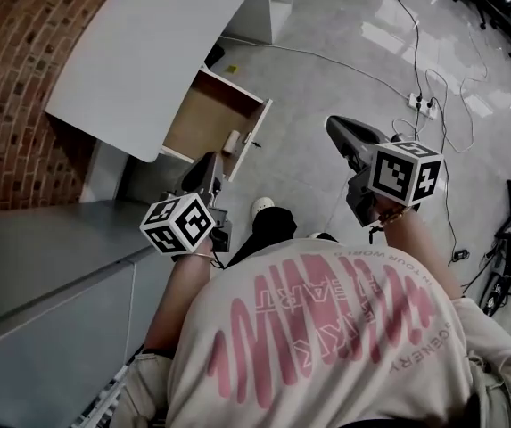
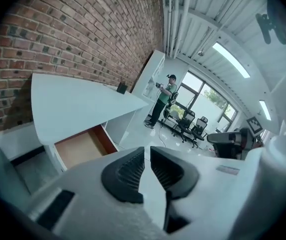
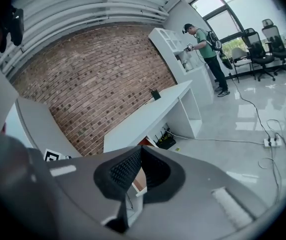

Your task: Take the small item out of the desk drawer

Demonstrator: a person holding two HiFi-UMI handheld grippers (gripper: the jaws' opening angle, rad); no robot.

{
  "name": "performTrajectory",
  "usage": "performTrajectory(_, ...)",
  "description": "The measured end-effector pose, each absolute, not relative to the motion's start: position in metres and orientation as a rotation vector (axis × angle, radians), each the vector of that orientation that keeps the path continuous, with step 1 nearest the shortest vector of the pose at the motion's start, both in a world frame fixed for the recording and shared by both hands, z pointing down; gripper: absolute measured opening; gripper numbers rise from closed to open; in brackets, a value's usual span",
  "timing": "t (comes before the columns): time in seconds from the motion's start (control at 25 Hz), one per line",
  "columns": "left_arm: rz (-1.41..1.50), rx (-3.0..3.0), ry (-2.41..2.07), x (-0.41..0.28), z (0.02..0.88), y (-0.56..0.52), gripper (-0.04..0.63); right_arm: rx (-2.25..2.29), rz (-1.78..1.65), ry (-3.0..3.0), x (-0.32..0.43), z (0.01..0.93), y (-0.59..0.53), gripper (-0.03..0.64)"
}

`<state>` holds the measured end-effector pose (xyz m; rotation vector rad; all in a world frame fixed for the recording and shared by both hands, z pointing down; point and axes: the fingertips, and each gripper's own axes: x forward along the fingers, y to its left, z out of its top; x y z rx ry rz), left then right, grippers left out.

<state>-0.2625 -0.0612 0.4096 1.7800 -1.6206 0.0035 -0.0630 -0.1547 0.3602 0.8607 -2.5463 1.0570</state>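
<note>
Looking down in head view: glossy grey floor (image 1: 344, 61) takes up most of the scene, w/ curved brick wall (image 1: 14, 69) along the L edge. White desk (image 1: 148, 52) stands against the wall, and a grey cabinet top (image 1: 41, 257) sits nearer the person. Desk drawer (image 1: 203, 119) is pulled open, showing a bare brown wood bottom and a white front panel. Person's pale shirt (image 1: 326, 346) w/ pink print fills the lower part. Left gripper (image 1: 209, 166) hangs just short of the drawer front, pointing at it, not inside. In left gripper view its jaws stand a narrow slit apart w/ nothing between them. Right gripper (image 1: 339, 130) is out over the floor, well apart from the drawer. In right gripper view its tips meet w/ nothing pinched, and only a bit of the drawer shows through the gap lower down. Second person in green top (image 2: 164, 98) stands by a white shelf unit in the bkgd, near office chairs (image 2: 195, 126). Power strip (image 1: 422, 105) lies on the floor w/ cables running off it. Small item (image 1: 232, 141) is pale and lies inside the drawer against the front panel near the R corner, touched by neither gripper. Too small to ID.
</note>
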Motion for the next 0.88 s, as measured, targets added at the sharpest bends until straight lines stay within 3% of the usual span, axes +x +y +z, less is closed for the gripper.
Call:
performTrajectory(0.32, 0.278, 1.752, -1.479, -0.291, 0.496, -0.106, 0.118, 1.084, 1.151, -2.408, -0.055, 0.395, -0.177, 0.012)
performTrajectory(0.88, 0.657, 1.764, -1.297, -0.315, 0.623, -0.141, 0.149, 1.287, 1.307, -2.132, -0.032, 0.468, -0.165, 0.012)
